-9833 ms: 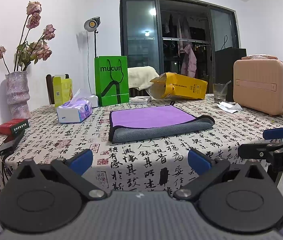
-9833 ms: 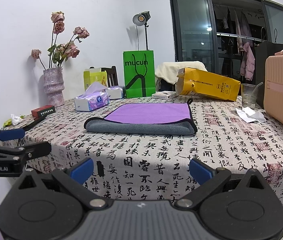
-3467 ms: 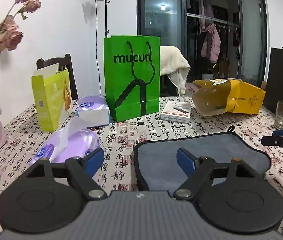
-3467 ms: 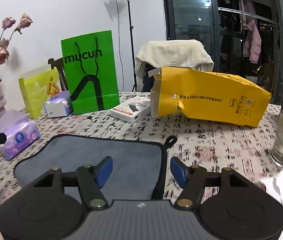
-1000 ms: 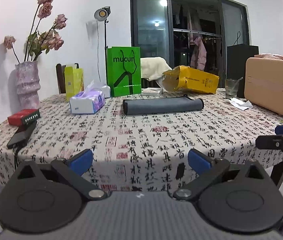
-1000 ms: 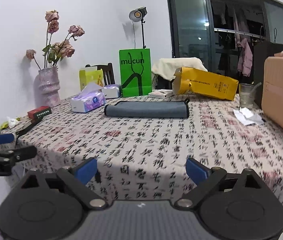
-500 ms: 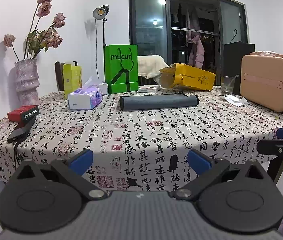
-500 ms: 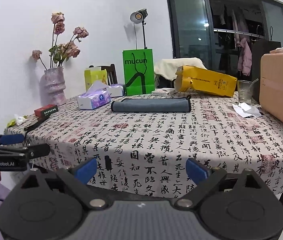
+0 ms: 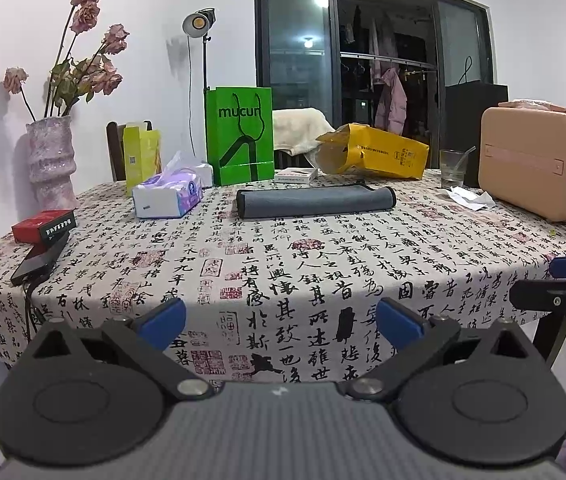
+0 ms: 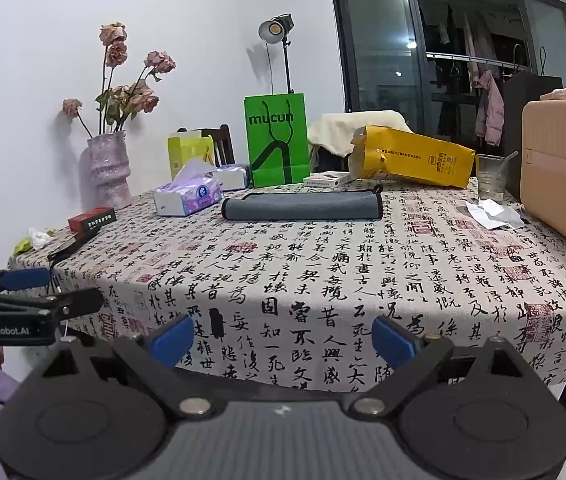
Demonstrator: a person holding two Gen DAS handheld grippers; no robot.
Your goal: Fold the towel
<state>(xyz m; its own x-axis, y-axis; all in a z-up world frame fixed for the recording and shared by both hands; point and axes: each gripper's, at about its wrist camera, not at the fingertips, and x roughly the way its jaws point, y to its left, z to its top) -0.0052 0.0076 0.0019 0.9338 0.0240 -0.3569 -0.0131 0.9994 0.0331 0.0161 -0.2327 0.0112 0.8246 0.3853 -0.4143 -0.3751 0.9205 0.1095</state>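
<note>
The grey towel [image 9: 315, 201] lies folded into a long narrow strip on the far middle of the table, grey side out; it also shows in the right wrist view [image 10: 302, 206]. My left gripper [image 9: 281, 322] is open and empty, held off the table's near edge, far from the towel. My right gripper [image 10: 282, 338] is open and empty too, also back past the near edge. The right gripper shows at the right edge of the left wrist view [image 9: 559, 284], and the left gripper shows at the left edge of the right wrist view [image 10: 23, 296].
The calligraphy tablecloth [image 9: 323, 272] covers the table. A tissue box [image 9: 167, 196], green bag [image 9: 240, 136], yellow bag [image 9: 375, 152], glass [image 9: 453, 168], pink case [image 9: 535, 164], vase [image 9: 49, 160], red box [image 9: 43, 226] and phone [image 9: 39, 258] stand around the edges.
Over the earlier frames the towel went from a wide purple-topped fold to a narrow grey strip. Both grippers have since drawn back from it to the near table edge and stay open.
</note>
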